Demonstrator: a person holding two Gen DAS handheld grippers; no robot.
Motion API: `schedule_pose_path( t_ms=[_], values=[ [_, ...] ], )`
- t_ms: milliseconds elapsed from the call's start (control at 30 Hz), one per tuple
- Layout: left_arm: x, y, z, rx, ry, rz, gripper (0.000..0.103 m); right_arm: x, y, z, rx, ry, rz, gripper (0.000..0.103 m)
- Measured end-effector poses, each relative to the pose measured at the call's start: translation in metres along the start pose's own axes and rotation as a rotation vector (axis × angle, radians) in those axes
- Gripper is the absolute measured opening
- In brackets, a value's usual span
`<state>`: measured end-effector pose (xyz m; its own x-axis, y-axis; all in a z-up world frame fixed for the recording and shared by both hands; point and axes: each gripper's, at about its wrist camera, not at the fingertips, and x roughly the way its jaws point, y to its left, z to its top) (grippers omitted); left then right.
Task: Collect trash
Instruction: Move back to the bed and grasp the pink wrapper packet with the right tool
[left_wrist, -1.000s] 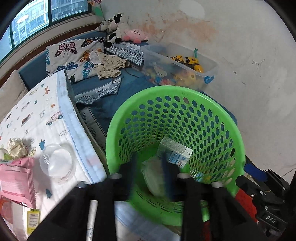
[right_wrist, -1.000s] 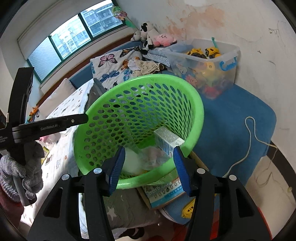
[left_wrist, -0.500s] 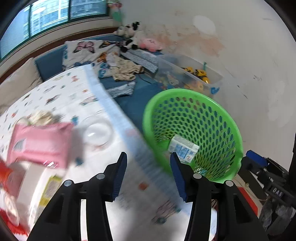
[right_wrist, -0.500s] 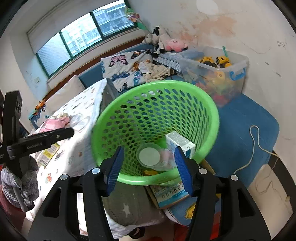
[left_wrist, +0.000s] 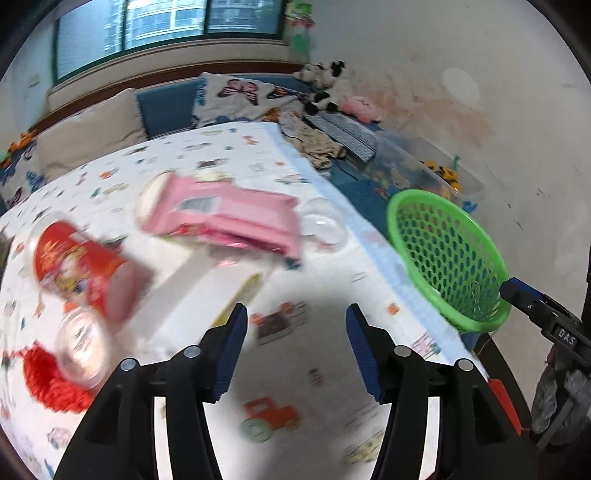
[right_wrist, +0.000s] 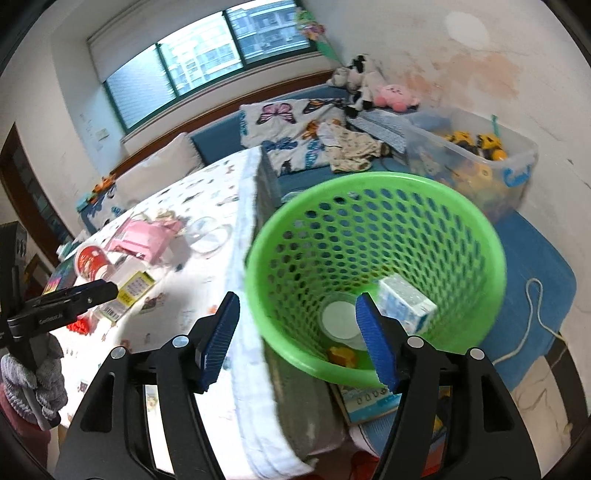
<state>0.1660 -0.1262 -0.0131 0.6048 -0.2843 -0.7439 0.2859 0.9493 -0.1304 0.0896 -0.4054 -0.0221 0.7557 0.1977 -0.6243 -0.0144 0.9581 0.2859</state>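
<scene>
Trash lies scattered on the patterned tablecloth (left_wrist: 332, 369), all placed here relative to the green perforated basket (right_wrist: 376, 236) that stands just off the cloth's edge. Inside the basket, at the bottom, sit a small white-and-blue carton (right_wrist: 406, 304), a round white lid (right_wrist: 338, 319) and a small yellow scrap (right_wrist: 341, 356). On the cloth, away from the basket, a clear plastic dome (left_wrist: 321, 230) is nearest its rim, then a pink wrapper pack (left_wrist: 229, 216), and farther off a red printed cup (left_wrist: 85, 271) on its side, with a clear round lid (left_wrist: 83, 345) and a red mesh bag (left_wrist: 51, 380) beyond it; these are blurred. The left gripper (left_wrist: 295, 343) hovers over bare cloth beside the basket, its jaws about half open, having just been opening, with nothing between them. The right gripper (right_wrist: 297, 338) hangs above the basket's near rim, jaws likewise half open and just widened, empty; the carton and lid show below, untouched. A clear bin of toys (right_wrist: 476, 162) stands behind the basket against the wall.
</scene>
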Motion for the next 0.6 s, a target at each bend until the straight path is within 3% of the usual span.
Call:
schedule_pose_path(
  t_ms=[333,600],
  values=[
    [-0.035,0.058,-0.029,-0.111,-0.022,0.064,0.058,0.031,0.055,0.014,-0.115,0.036,0.08,0.069],
    [-0.056,0.093,-0.048,-0.19,-0.03,0.108,0.061,0.052,0.115,0.027,-0.297,0.061,0.154,0.076]
  ],
)
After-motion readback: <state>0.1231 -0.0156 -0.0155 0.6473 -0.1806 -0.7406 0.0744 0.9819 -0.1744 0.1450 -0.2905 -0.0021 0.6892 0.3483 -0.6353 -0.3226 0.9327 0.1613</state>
